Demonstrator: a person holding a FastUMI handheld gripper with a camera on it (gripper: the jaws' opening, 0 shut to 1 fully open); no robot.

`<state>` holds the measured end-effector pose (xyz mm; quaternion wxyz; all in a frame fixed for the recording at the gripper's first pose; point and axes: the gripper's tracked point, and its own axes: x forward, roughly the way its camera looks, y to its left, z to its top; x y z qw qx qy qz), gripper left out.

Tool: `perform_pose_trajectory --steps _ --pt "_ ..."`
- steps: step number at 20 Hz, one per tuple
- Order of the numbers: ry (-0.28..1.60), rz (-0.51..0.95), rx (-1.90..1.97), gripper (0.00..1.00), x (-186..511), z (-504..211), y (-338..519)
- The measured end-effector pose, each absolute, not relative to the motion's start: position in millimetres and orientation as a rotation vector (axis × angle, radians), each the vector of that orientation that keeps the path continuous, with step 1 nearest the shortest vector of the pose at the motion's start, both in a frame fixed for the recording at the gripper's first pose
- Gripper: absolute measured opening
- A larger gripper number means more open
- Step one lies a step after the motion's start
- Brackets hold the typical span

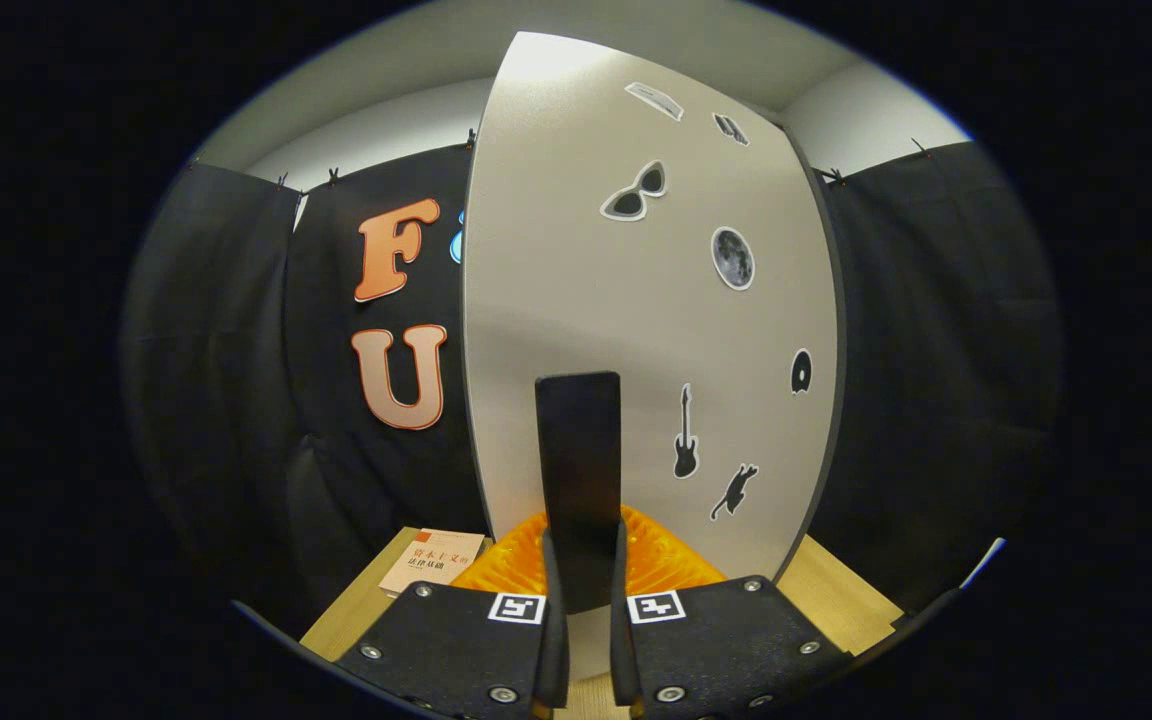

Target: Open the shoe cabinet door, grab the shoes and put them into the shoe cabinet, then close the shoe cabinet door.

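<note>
grey cabinet door (576,300) with black-white stickers; black handle (579,470); orange ribbed item (656,560); tan wooden table (836,590); black fingers (550,640).

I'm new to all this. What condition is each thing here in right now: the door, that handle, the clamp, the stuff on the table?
Silver-grey shoe cabinet door with stickers: upright, facing the gripper; open or closed cannot be told.
Flat black door handle: upright, held between the fingers.
Black two-finger gripper: shut on the handle.
Orange ribbed plastic object: resting behind the handle, partly hidden.
Pale book with orange-red cover marking: lying flat, closed, on the wooden table.
</note>
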<state>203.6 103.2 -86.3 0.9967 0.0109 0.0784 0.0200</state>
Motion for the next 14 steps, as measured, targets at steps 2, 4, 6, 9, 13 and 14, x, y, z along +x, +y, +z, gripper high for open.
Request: perform_pose_trajectory --steps 2,4,6,9,13,14 --pt "0.160 0.059 0.022 0.16 192 -87 93" --pt "0.157 0.080 0.016 0.16 181 -84 82" --pt "0.168 0.099 0.026 0.16 169 -85 68" --pt "0.159 0.116 0.041 0.16 149 -83 41" --pt "0.150 0.151 0.042 0.15 135 -84 15" --pt "0.149 0.158 0.044 0.16 130 -83 6"
